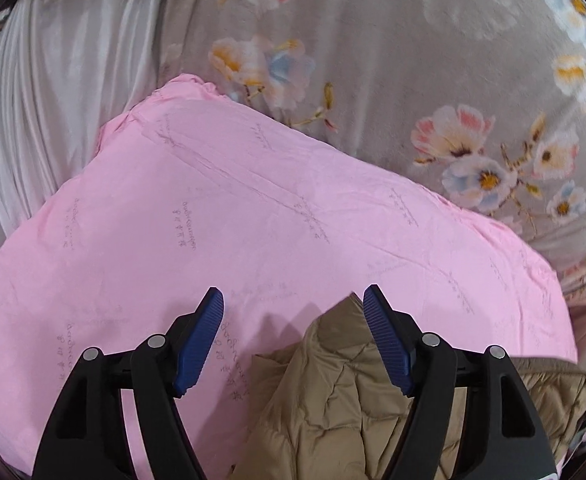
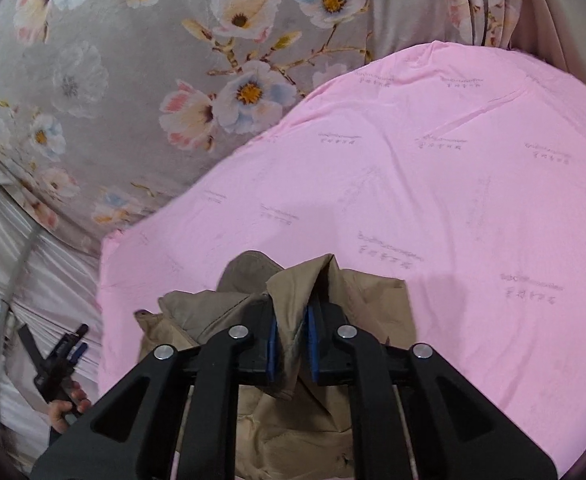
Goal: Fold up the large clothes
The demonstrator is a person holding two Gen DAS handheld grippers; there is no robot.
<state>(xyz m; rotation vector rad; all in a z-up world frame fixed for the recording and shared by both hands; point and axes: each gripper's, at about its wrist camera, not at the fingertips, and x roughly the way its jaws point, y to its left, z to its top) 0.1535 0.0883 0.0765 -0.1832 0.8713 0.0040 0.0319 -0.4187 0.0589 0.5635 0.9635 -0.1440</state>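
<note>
A tan quilted jacket [image 1: 333, 392] lies bunched on a pink sheet [image 1: 253, 220]. In the left wrist view my left gripper [image 1: 293, 304] is open, blue pads wide apart; a peak of the jacket rises beside the right pad [image 1: 385, 340], and the left pad is over bare pink sheet. In the right wrist view my right gripper [image 2: 292, 344] is shut on a raised fold of the jacket [image 2: 317, 280], which drapes over and below the fingers. The left gripper also shows in the right wrist view [image 2: 63, 354], low at the left, held by a hand.
The pink sheet [image 2: 433, 200] lies on a grey floral bedspread [image 1: 413, 60], seen also in the right wrist view [image 2: 133, 80]. White satin fabric [image 1: 65, 80] hangs at the bed's side, with a grey cord [image 2: 13, 280] along it.
</note>
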